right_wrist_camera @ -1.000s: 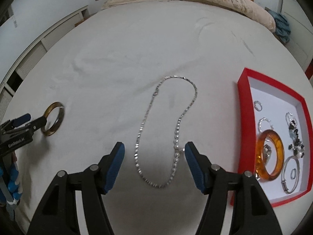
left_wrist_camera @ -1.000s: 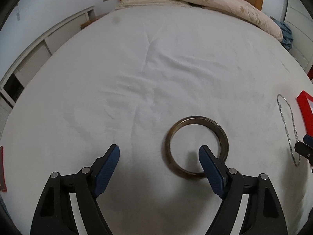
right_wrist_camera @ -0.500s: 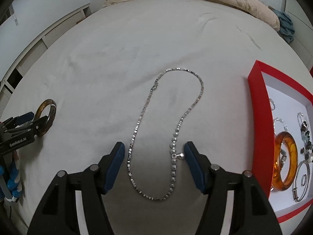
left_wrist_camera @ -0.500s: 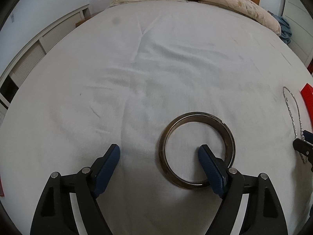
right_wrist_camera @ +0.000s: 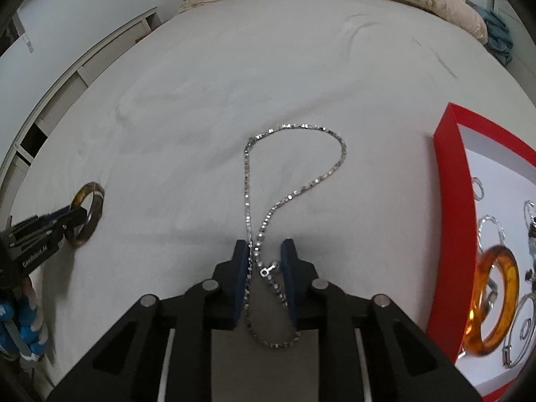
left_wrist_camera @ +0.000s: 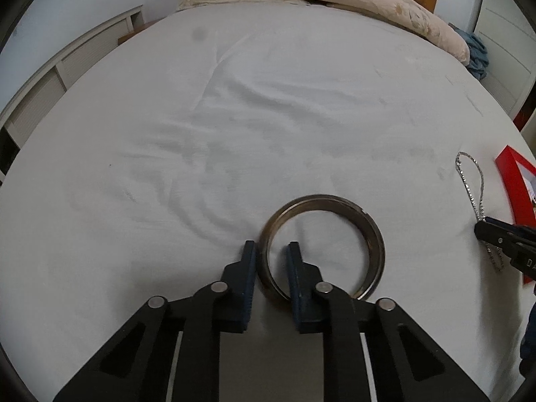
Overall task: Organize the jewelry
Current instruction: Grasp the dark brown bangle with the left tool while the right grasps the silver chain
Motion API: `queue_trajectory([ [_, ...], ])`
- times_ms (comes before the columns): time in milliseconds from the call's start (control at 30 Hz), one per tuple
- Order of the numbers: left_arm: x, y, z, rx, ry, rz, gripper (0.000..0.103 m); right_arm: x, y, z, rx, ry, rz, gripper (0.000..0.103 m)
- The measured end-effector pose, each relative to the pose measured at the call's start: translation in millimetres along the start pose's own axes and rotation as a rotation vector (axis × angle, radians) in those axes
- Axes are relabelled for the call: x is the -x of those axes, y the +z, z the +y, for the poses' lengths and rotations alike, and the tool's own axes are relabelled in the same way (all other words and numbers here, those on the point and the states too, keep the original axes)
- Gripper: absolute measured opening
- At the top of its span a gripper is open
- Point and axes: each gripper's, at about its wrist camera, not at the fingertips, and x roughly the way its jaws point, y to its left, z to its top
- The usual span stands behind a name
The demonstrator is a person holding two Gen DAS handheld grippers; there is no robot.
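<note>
Brown bangle (left_wrist_camera: 321, 248) between left gripper (left_wrist_camera: 270, 254) pads

Since a second ago the left gripper (left_wrist_camera: 270, 261) has narrowed from wide open until its fingers straddle the near-left rim of the dark bangle (left_wrist_camera: 322, 247) on the bed. The right gripper (right_wrist_camera: 265, 261) has likewise closed in around both strands of the silver necklace (right_wrist_camera: 294, 181), drawing its loop narrower.

Dim, flat indoor light, soft shadows, heavy fisheye bending, dark corners
</note>
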Motion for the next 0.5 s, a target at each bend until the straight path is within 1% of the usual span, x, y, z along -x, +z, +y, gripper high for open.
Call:
queue_trajectory([
  [100,-3,2,-10,-0.005,-0.010,0.003,0.010,-3,4,1,0.010,-0.002,0.020,0.017],
  [167,-2,2,-18,-0.011,-0.006,0.000,0.010,-3,7,1,0.020,-0.005,0.042,0.013],
  [200,-1,1,-19,-0.013,-0.006,-0.002,0.010,-4,9,1,0.021,-0.005,0.049,0.009],
  [333,9,-3,-25,-0.030,-0.003,-0.018,0.009,0,7,9,0.044,-0.016,0.057,0.009],
  [500,24,-6,-34,-0.064,-0.005,-0.048,0.009,9,-6,12,0.015,0.012,0.028,0.009],
])
